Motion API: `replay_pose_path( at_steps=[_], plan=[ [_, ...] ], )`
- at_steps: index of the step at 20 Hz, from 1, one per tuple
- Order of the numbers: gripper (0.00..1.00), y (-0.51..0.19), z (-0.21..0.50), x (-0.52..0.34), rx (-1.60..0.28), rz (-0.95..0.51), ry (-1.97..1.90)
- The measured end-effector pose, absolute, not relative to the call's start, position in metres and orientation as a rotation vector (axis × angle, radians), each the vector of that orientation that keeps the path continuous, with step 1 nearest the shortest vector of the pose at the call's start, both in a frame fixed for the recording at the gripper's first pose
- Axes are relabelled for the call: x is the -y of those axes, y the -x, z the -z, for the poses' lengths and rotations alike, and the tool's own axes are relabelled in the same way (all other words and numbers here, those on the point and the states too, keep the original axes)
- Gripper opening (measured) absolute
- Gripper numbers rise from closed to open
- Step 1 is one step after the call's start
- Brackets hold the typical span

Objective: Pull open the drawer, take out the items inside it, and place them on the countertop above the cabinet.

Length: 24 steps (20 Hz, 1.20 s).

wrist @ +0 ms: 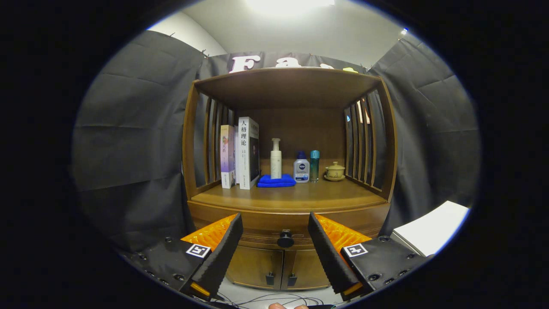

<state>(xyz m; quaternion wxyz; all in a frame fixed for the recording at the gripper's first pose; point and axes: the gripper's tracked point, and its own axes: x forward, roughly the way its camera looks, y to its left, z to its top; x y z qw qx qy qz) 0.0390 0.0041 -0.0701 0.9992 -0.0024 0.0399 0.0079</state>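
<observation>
A brown wooden cabinet stands ahead of me, its drawer (257, 227) closed under the countertop (291, 197). The drawer's round dark knob (285, 238) sits straight ahead, seen in the gap between my fingers and some way beyond them. My gripper (275, 244) is open and holds nothing. What lies inside the drawer is hidden.
On the countertop stand two books (242, 154), a pump bottle (276, 159) on a folded blue cloth (276, 180), two small bottles (301, 168) and a lidded cup (335, 171). Below the drawer are two small doors (279, 268). A white surface (433, 227) is to the right.
</observation>
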Motion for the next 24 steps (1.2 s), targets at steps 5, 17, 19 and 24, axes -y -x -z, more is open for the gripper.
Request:
replay_pose_path(
  at_steps=[5,17,19,24],
  plan=[
    [0.97,-0.063,0.089,0.006,-0.098,-0.004,-0.015],
    [0.97,-0.124,0.158,0.022,-0.230,0.038,-0.017],
    [0.97,-0.131,0.171,0.017,-0.251,0.036,-0.004],
    [0.97,-0.144,0.196,0.019,-0.289,0.059,-0.005]
  ],
)
